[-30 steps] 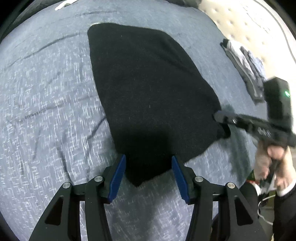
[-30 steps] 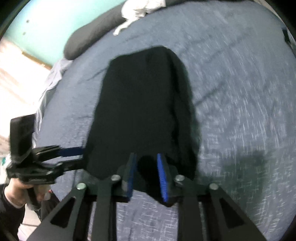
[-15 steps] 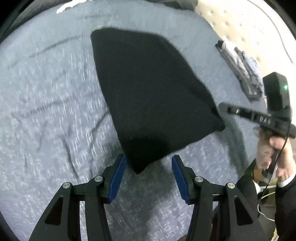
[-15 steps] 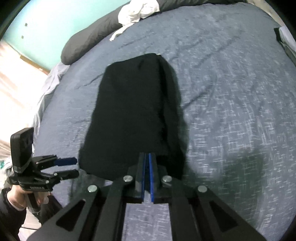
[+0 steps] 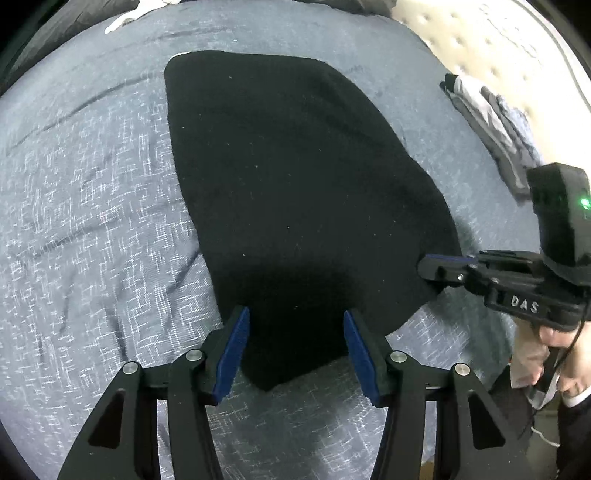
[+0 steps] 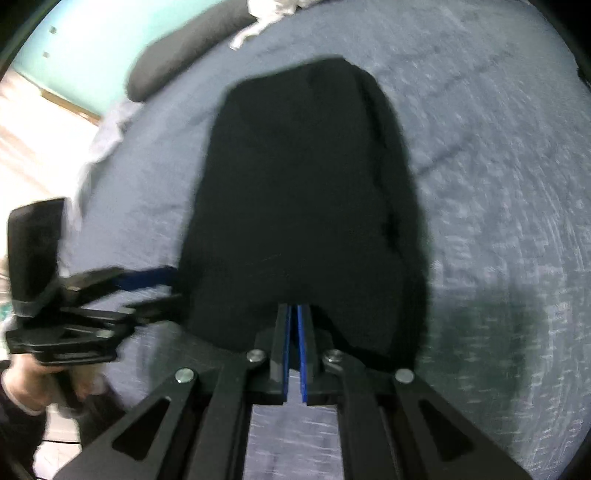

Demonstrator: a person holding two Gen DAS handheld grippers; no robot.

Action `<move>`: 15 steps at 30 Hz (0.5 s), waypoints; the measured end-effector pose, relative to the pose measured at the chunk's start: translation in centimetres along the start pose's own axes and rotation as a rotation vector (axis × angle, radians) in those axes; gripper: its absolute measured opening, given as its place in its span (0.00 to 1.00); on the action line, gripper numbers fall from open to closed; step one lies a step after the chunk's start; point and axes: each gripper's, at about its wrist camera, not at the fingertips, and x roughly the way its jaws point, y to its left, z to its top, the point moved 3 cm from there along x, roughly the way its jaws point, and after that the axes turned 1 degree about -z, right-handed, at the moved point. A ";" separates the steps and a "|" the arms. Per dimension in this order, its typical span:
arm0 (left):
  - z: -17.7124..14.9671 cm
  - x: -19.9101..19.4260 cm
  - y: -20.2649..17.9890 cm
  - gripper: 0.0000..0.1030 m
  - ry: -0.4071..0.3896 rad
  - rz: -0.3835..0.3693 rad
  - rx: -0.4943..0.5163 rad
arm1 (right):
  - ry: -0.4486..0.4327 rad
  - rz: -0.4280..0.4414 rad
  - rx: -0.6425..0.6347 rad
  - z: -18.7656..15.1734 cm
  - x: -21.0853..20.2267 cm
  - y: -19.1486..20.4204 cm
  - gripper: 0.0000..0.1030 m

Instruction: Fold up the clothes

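A black garment (image 5: 295, 177) lies flat on the blue-grey bedspread (image 5: 92, 221). My left gripper (image 5: 297, 332) is open, its blue pads (image 5: 234, 347) on either side of the garment's near corner without pinching it. My right gripper (image 6: 294, 325) is shut, with the garment's near edge drawn in between its blue pads. In the left wrist view the right gripper (image 5: 443, 264) sits at the garment's right corner. In the right wrist view the left gripper (image 6: 175, 288) stands open at the garment's left edge.
A pile of folded grey and blue clothes (image 5: 495, 122) lies at the right beside a cream tufted surface (image 5: 480, 40). A dark bolster (image 6: 177, 55) and a white cloth (image 6: 266, 14) lie at the bed's far end. A person's hand (image 5: 546, 350) holds the right gripper.
My right gripper went from partly open to shut at the garment's corner. Both grippers drew back a little, then came in close to the garment again. The left stayed open.
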 end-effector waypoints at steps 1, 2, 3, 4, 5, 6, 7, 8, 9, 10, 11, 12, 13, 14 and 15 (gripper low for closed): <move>0.1 0.0 -0.1 0.55 0.001 0.004 0.000 | -0.002 0.014 0.021 -0.1 -0.1 -0.4 0.02; 0.1 0.1 -0.1 0.55 0.002 0.002 -0.005 | -0.004 0.028 0.041 -0.1 -0.1 -0.8 0.02; 0.1 0.2 -0.1 0.54 0.003 0.000 -0.010 | -0.014 0.045 0.058 -0.1 -0.5 -0.9 0.02; 0.1 0.3 -0.1 0.55 0.003 0.000 -0.010 | -0.025 0.060 0.045 0.1 -0.8 -0.3 0.03; 0.1 0.3 -0.2 0.55 0.003 0.001 -0.009 | -0.035 0.075 0.030 0.2 -1.2 0.2 0.03; 0.1 0.3 -0.2 0.55 0.001 0.002 -0.009 | -0.034 0.093 -0.001 0.3 -1.2 1.1 0.03; 0.1 0.3 -0.3 0.55 0.001 0.001 -0.013 | -0.029 0.097 -0.017 0.4 -1.1 1.6 0.03; 0.1 0.3 -0.3 0.55 0.001 0.001 -0.014 | -0.020 0.092 -0.027 0.4 -0.8 1.9 0.03; 0.1 0.3 -0.4 0.55 0.001 0.002 -0.013 | -0.010 0.087 -0.035 0.4 -0.5 2.1 0.03; 0.1 0.4 -0.5 0.55 0.002 0.002 -0.012 | -0.003 0.077 -0.029 0.4 -0.1 1.6 0.03; 0.1 0.4 -0.5 0.55 0.002 0.001 -0.012 | 0.004 0.068 -0.023 0.4 0.2 1.2 0.02; 0.2 0.4 -0.6 0.55 0.003 -0.001 -0.012 | 0.010 0.059 -0.017 0.4 0.4 0.7 0.01; 0.2 0.4 -0.7 0.55 0.002 -0.002 -0.011 | 0.007 0.050 -0.006 0.4 0.1 0.1 0.00; 0.2 0.4 -0.8 0.55 0.001 -0.002 -0.010 | 0.004 0.042 0.004 0.3 -0.2 -0.6 0.00; 0.2 0.5 -0.8 0.56 0.000 -0.003 -0.009 | 0.000 0.033 0.015 0.3 -0.5 -1.2 0.00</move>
